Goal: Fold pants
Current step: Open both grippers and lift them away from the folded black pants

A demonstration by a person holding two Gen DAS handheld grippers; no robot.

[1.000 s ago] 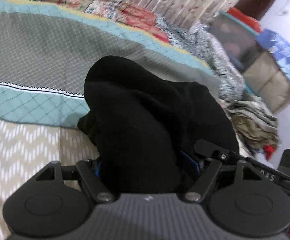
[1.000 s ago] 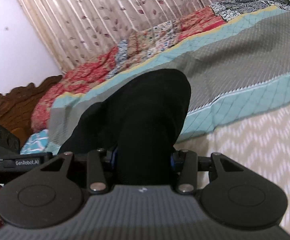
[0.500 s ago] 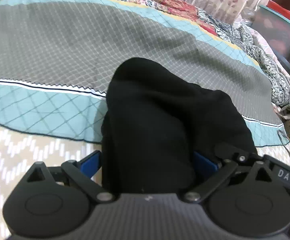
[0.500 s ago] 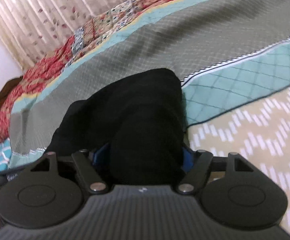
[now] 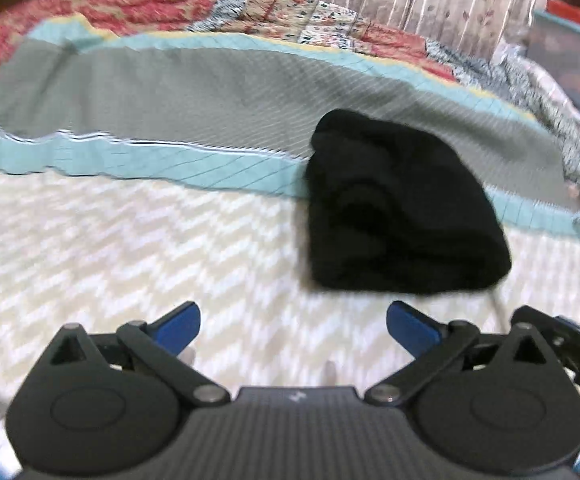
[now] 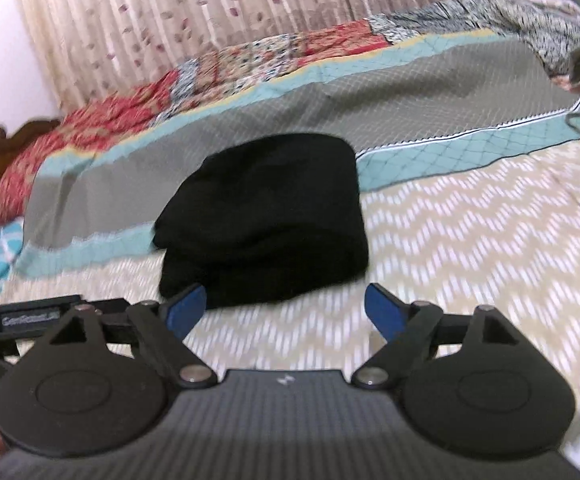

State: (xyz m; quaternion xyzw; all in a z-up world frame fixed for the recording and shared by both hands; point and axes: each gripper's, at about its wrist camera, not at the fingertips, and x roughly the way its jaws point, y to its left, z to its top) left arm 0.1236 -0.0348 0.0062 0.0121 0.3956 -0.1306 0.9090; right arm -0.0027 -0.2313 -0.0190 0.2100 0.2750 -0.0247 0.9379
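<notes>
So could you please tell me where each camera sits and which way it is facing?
Left wrist: sits on the left gripper, looking forward over the bed; its open blue fingers show, pants ahead to the right.
Right wrist: sits on the right gripper, facing the curtain; open fingers and a fingertip at bottom left.
Shared: both see the folded black pants, bed and curtain.

A home bedroom: a bed point(image 6: 470, 240) spread with a beige zigzag-patterned sheet, a grey-and-teal quilted blanket point(image 5: 210, 92) and a red floral patchwork quilt point(image 6: 250, 64), before pleated leaf-print curtains point(image 6: 170, 12).
</notes>
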